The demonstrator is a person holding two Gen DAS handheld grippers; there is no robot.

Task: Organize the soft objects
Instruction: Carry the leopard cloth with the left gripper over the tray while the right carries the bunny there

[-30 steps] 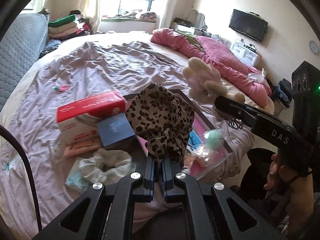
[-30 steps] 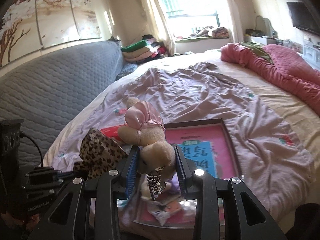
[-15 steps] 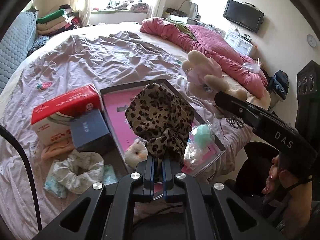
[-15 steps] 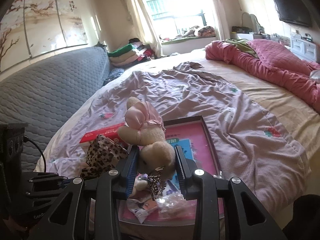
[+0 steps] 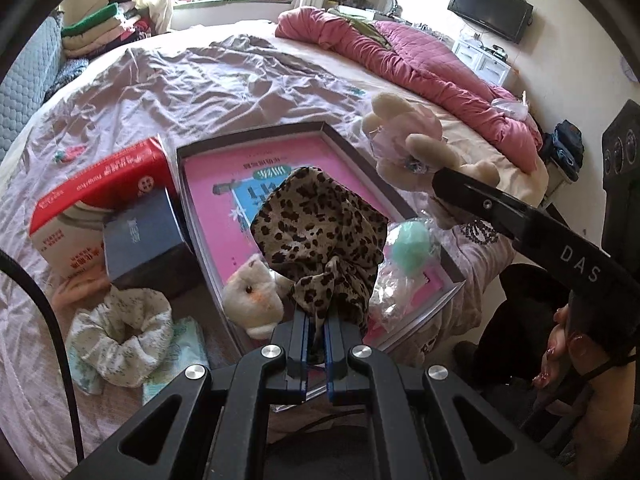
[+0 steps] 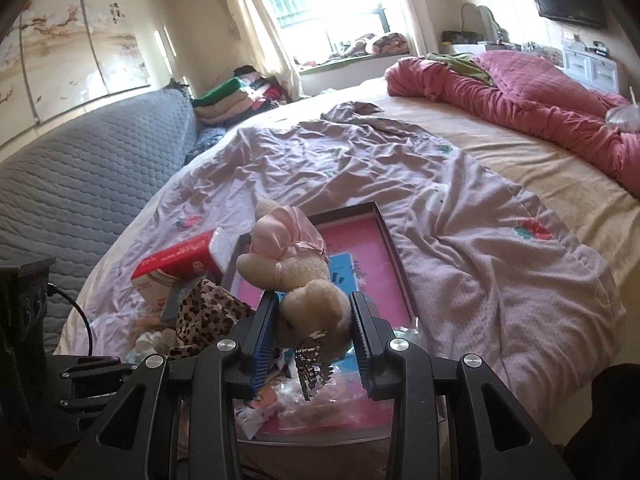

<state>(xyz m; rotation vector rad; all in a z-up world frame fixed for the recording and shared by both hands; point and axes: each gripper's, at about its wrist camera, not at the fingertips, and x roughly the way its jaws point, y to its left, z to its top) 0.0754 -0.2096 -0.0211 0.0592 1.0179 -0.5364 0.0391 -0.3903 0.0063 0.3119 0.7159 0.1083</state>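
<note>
My left gripper [image 5: 316,322] is shut on a leopard-print scrunchie [image 5: 320,236], which hangs over the pink tray [image 5: 256,142] on the bed. The scrunchie [image 6: 208,312] also shows low at the left of the right wrist view. My right gripper [image 6: 314,312] is shut on a beige plush toy in a pink dress [image 6: 292,264], held above the same tray [image 6: 390,240]; the toy [image 5: 412,140] appears at the tray's right side in the left wrist view. Inside the tray lie a small white plush [image 5: 252,296] and a clear bag with a mint-green soft thing [image 5: 408,246].
Left of the tray stand a red-and-white box [image 5: 92,188] and a dark blue box [image 5: 142,236]. A pale floral scrunchie [image 5: 120,332] lies on a tissue packet [image 5: 180,344] near the bed edge. A pink duvet [image 5: 432,64] is heaped at the far right; a grey headboard [image 6: 80,180] is on the left.
Both grippers have sunk and moved in over the tray with their loads still held. The tray and its white plush now show closer and fuller in the left wrist view.
</note>
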